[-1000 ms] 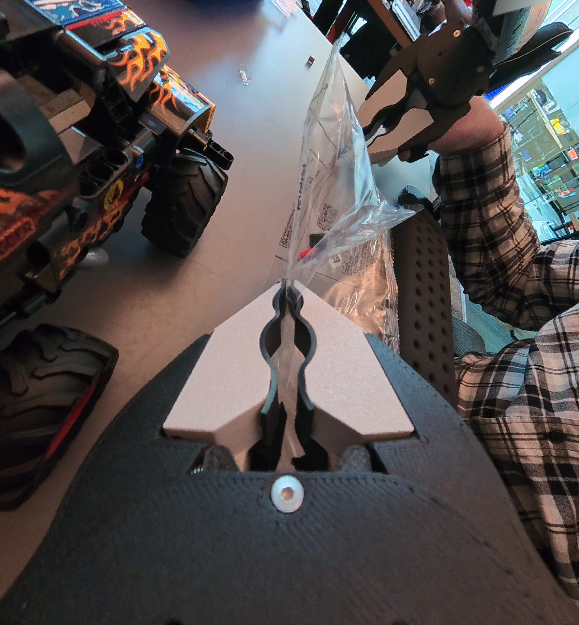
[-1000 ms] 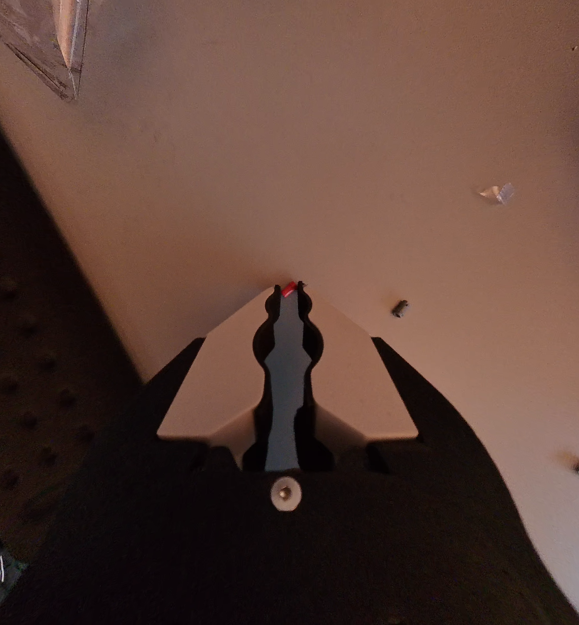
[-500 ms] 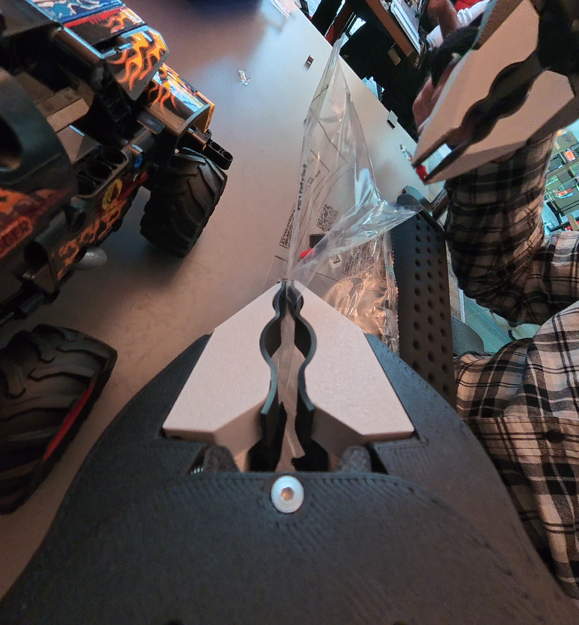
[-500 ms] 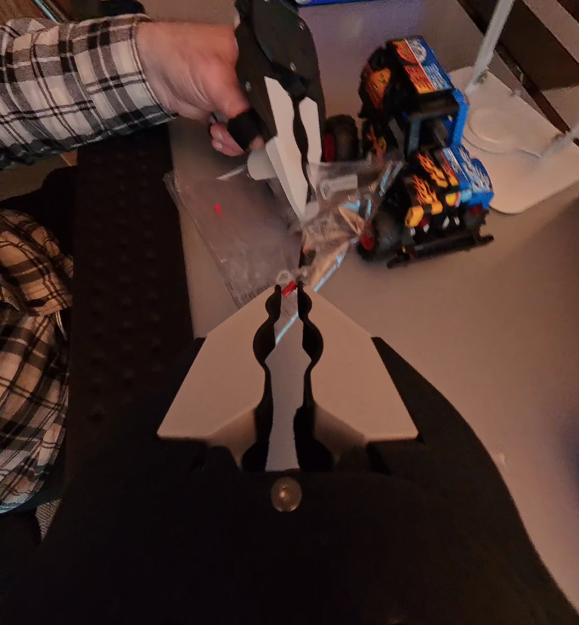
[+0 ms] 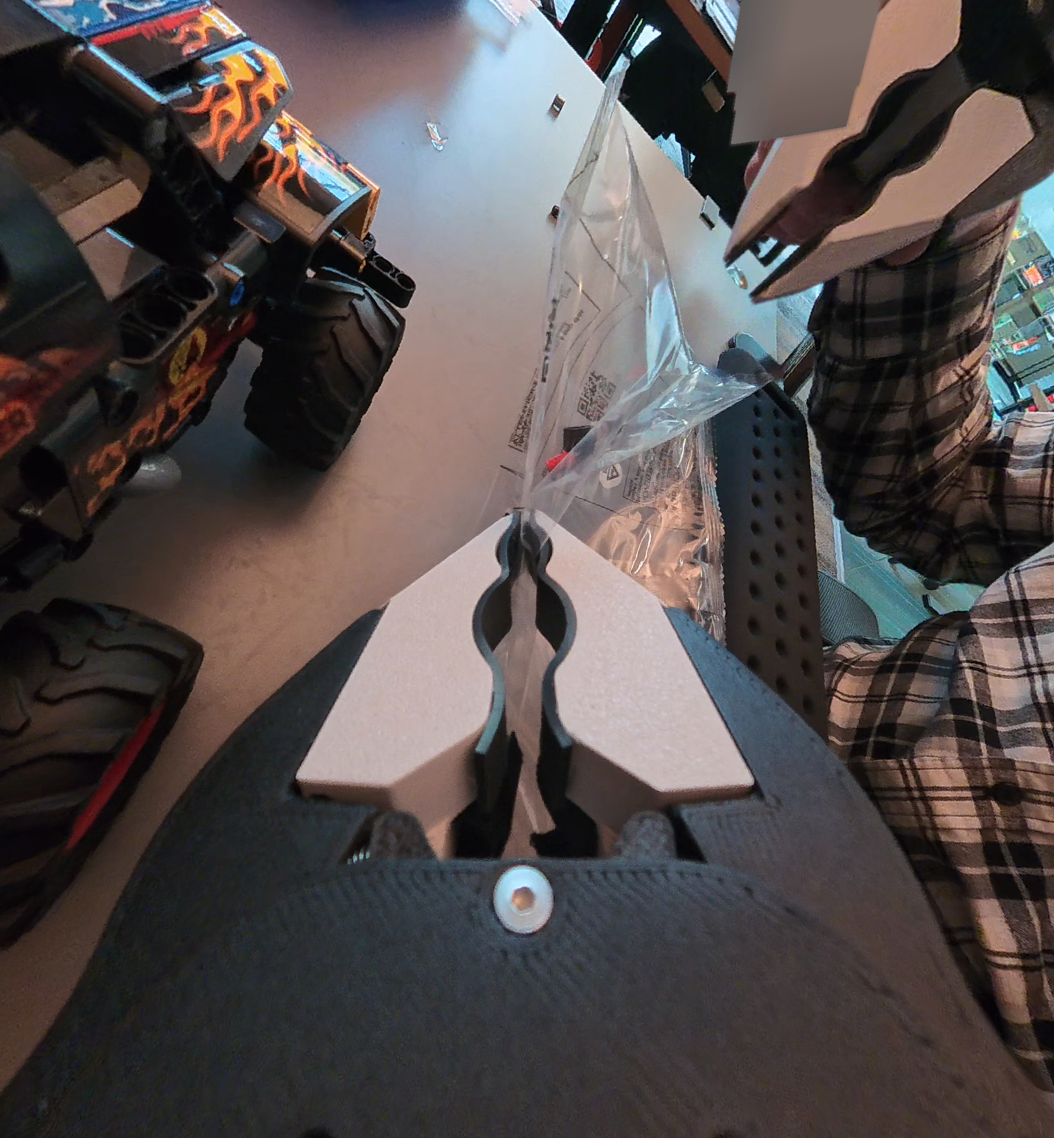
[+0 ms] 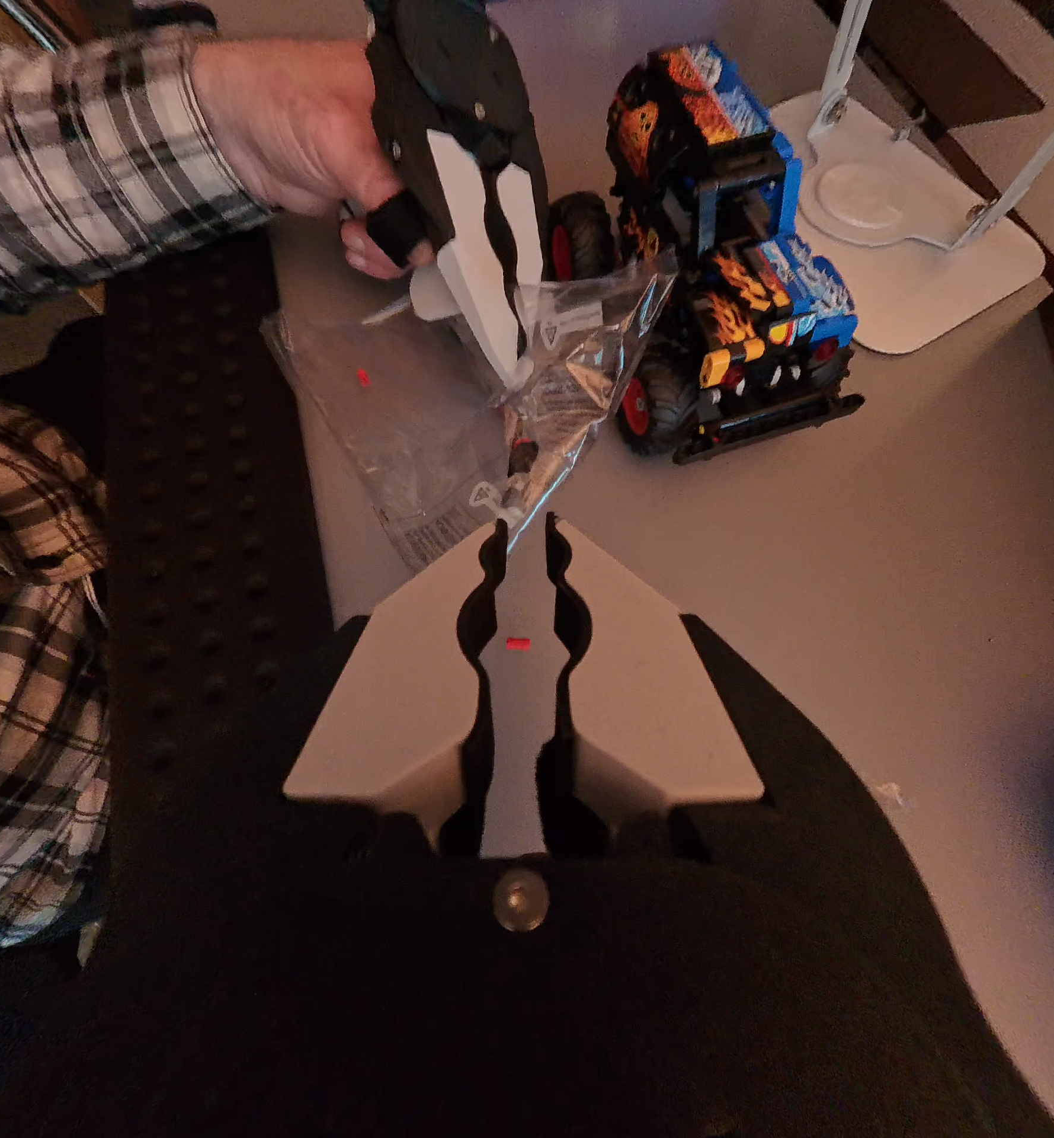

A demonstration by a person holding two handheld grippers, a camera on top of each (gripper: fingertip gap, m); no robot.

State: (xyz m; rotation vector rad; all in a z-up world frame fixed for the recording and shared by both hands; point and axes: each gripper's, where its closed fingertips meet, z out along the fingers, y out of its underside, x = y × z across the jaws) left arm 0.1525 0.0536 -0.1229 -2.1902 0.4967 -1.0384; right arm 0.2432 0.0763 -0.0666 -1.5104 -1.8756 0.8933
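My left gripper point(image 5: 524, 517) is shut on the edge of a clear plastic bag point(image 5: 604, 295) and holds it up off the grey table point(image 5: 462, 258). It also shows in the right wrist view point(image 6: 518, 369), pinching the same bag point(image 6: 579, 369). My right gripper point(image 6: 524, 523) is slightly open, above the table and just short of the bag's lower corner. A tiny red piece point(image 6: 518, 643) shows in the gap between its fingers, free of the tips. In the left wrist view the right gripper point(image 5: 746, 274) hovers at the upper right, beyond the bag.
A flame-patterned toy monster truck point(image 5: 142, 258) stands left of the bag, also seen in the right wrist view point(image 6: 727, 277). A second flat bag point(image 6: 389, 431) lies on the table. A white stand base point(image 6: 900, 246) is behind. A black perforated panel point(image 5: 758, 492) borders the table.
My right gripper swung from facing the bare table towards the bag, then opened a little. The red piece left its fingertips. My left gripper stayed still with the bag.
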